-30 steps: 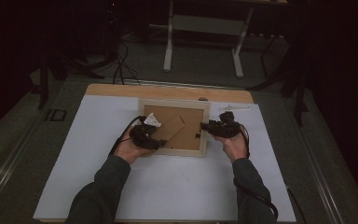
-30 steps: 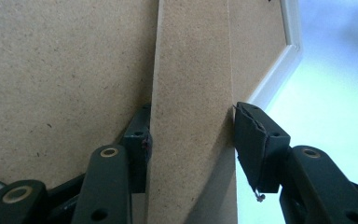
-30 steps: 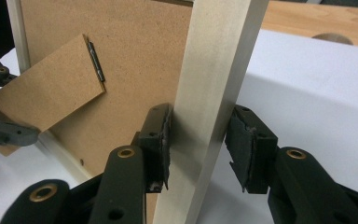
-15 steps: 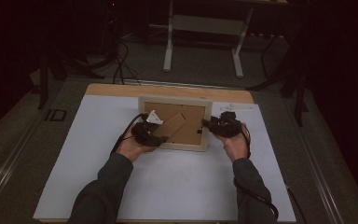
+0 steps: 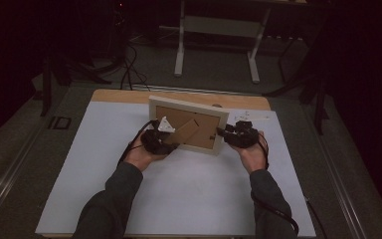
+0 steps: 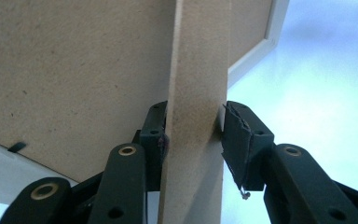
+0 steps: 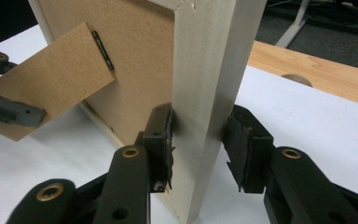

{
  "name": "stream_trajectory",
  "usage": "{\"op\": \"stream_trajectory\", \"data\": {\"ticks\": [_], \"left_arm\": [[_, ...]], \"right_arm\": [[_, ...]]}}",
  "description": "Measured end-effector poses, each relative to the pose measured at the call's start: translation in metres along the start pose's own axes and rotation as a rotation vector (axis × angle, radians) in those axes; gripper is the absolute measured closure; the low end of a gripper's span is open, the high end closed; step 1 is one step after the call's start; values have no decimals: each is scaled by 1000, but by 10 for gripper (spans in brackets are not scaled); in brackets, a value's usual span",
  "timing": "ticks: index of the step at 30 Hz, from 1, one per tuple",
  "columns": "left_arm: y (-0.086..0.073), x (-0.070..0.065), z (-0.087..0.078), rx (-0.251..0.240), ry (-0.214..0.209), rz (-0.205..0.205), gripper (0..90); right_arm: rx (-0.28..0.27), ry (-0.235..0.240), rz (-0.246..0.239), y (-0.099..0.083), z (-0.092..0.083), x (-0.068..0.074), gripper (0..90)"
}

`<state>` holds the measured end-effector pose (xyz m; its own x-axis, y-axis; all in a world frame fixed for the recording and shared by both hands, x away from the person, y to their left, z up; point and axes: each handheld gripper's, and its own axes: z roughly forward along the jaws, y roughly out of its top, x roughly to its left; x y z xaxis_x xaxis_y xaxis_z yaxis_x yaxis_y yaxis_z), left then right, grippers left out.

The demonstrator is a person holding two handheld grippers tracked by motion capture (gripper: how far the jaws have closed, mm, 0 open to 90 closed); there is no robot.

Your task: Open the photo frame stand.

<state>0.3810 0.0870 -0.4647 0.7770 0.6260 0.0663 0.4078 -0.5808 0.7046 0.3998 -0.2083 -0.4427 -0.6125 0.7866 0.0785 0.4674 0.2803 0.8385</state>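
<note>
While the white-covered desk (image 5: 179, 199) carries it, the picture frame (image 5: 189, 105) stands tilted up near twelve o'clock, back toward the person. Its easel stand (image 6: 196, 93) is already swung out; setting the frame free on it seems left. Left gripper (image 6: 193, 135) fingers, just closing, pinch the stand; right gripper (image 7: 198, 140) fingers straddle the frame's side rail, left pad touching. No writing is readable.

A white mat (image 5: 189, 199) covers the wooden table (image 5: 124, 95); a metal stand (image 5: 216, 30) and cables (image 5: 129, 64) lie beyond
</note>
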Motion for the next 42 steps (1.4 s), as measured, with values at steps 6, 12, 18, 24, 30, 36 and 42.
{"op": "stream_trajectory", "data": {"ticks": [6,12,18,24,30,36,42], "left_arm": [[-1,2,3,5,17,-18,630],[-1,1,3,7,34,-24,635],[-1,-3,2,3,24,-14,642],[-3,-5,0,-8,12,-11,653],[-4,-7,-1,-14,13,-13,658],[-4,-10,-4,-27,10,-10,665],[-4,-12,-3,-26,23,-4,673]], "right_arm": [[-10,-15,-21,-1,-1,3,627],[-11,-39,-61,-1,-1,8,629],[-13,-51,-77,-2,-2,10,629],[-12,-53,-83,-3,-2,12,629],[-15,-54,-92,-4,-3,13,630],[-21,-61,-94,-6,-4,15,630],[-14,-59,-114,-7,-6,17,630]]}}
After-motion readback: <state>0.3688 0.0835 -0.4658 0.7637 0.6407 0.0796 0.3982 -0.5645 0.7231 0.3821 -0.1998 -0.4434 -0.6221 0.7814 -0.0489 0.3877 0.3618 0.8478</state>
